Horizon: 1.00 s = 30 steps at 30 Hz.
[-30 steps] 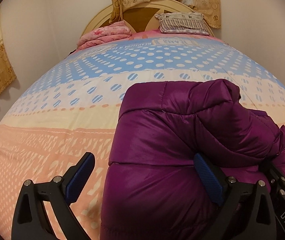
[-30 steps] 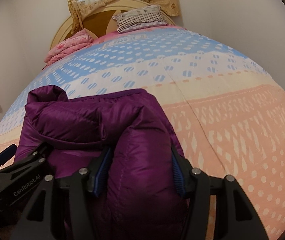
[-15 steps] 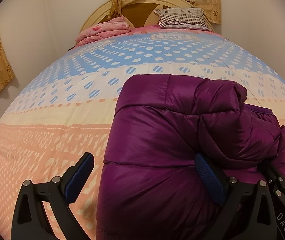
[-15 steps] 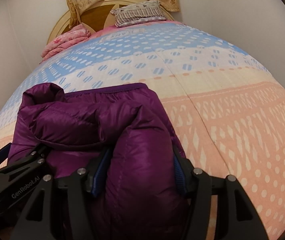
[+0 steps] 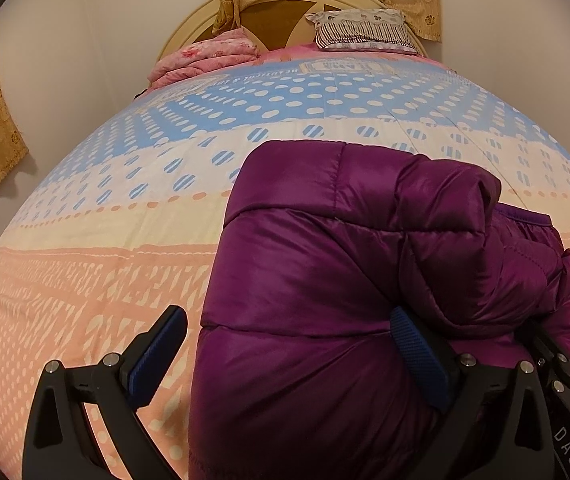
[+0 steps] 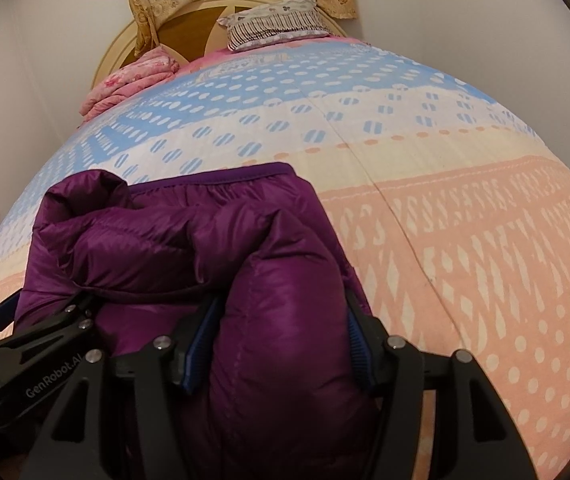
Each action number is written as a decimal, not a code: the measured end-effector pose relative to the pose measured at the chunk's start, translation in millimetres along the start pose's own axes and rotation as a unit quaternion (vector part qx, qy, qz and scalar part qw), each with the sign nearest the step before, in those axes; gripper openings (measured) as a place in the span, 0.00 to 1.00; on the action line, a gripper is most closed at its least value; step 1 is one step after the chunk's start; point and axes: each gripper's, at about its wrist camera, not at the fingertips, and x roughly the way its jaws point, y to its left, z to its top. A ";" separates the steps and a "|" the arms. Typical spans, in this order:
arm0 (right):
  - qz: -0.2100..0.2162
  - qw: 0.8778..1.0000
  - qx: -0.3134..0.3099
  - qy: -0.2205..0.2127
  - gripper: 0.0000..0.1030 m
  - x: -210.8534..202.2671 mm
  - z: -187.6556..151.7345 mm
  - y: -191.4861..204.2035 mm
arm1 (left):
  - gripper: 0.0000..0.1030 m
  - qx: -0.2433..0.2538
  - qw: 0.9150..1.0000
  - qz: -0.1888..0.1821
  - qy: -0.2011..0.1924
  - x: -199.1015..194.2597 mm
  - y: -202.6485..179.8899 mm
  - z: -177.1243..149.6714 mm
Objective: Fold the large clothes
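My right gripper (image 6: 277,344) clamps a thick roll of the purple puffer jacket (image 5: 325,280) while my left gripper (image 5: 289,356) stands wide around its edge on the bed (image 5: 85,280), so I should press the padding flat before releasing.

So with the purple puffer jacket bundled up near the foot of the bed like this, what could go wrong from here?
1. The right gripper squeezes a thick, slick fold of the purple jacket; the puffy fabric could slip out and the fold spring open.
2. The left gripper stands open, with only one blue pad against the jacket, so that side is unsecured and may sag.
3. Dragging the bundle could wrinkle the bedspread.
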 end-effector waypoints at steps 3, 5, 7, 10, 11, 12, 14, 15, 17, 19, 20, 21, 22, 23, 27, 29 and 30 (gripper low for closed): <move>-0.002 1.000 -0.001 0.001 0.59 0.7 0.0 0.7 | 0.99 0.000 1.000 0.000 0.001 0.9 -0.1 -0.3; -0.004 1.000 -0.002 0.002 0.59 1.2 0.0 0.9 | 0.99 0.000 1.000 0.000 0.001 1.2 -1.0 -0.1; -0.004 1.000 -0.002 0.002 0.59 1.6 0.1 0.6 | 0.99 0.001 1.000 0.000 0.002 1.7 -1.7 -0.3; -0.004 1.000 -0.002 0.003 0.59 1.7 0.3 -0.3 | 0.99 0.001 1.000 0.000 0.002 1.8 -1.8 -0.9; -0.004 1.000 -0.002 0.003 0.59 1.7 0.3 -0.5 | 0.99 0.001 1.000 0.000 0.002 1.9 -1.8 -0.9; -0.004 1.000 -0.002 0.002 0.59 1.7 0.4 -0.6 | 0.99 0.001 1.000 0.000 0.002 1.8 -1.5 -0.8; -0.003 1.000 -0.002 0.002 0.59 1.8 0.8 -1.5 | 0.99 0.001 1.000 0.000 0.002 1.8 -1.8 -0.8; -0.004 1.000 -0.003 0.002 0.59 1.6 1.3 -1.5 | 0.99 0.001 1.000 0.000 0.002 1.7 -1.8 -0.8; -0.004 1.000 -0.002 0.000 0.59 -2.0 2.4 -3.0 | 0.99 0.004 1.000 0.000 0.003 1.7 -1.9 -0.6; -0.007 1.000 0.002 -0.010 0.59 -14.2 4.3 -3.4 | 0.99 0.007 1.000 -0.002 0.003 -1.8 -0.4 0.6; -0.007 1.000 0.004 -0.027 0.59 -26.4 6.1 -2.9 | 0.99 0.011 1.000 -0.008 0.010 -4.9 1.9 3.1; -0.006 0.999 0.004 -0.041 0.59 -35.9 9.0 -2.1 | 0.99 0.008 1.000 -0.018 0.012 -10.8 7.1 5.5; -0.003 0.999 0.007 -0.052 0.59 -43.5 12.4 -1.5 | 0.99 0.000 1.000 -0.025 0.004 -18.1 13.3 8.8; 0.006 0.998 0.013 -0.063 0.59 -51.5 18.3 -0.9 | 0.99 -0.010 1.000 -0.026 -0.008 -24.8 20.6 12.1; 0.008 0.997 0.003 -0.074 0.53 -48.5 39.8 10.2 | 0.99 -0.058 0.997 -0.025 -0.034 -33.7 47.9 30.5; 0.004 0.999 0.004 -0.052 0.34 -27.2 43.6 9.4 | 0.99 -0.053 0.998 -0.024 -0.019 -19.5 45.9 31.6; -0.003 0.999 0.008 -0.039 0.31 -13.9 42.5 6.3 | 0.99 -0.044 0.999 -0.018 -0.010 -11.0 42.2 30.4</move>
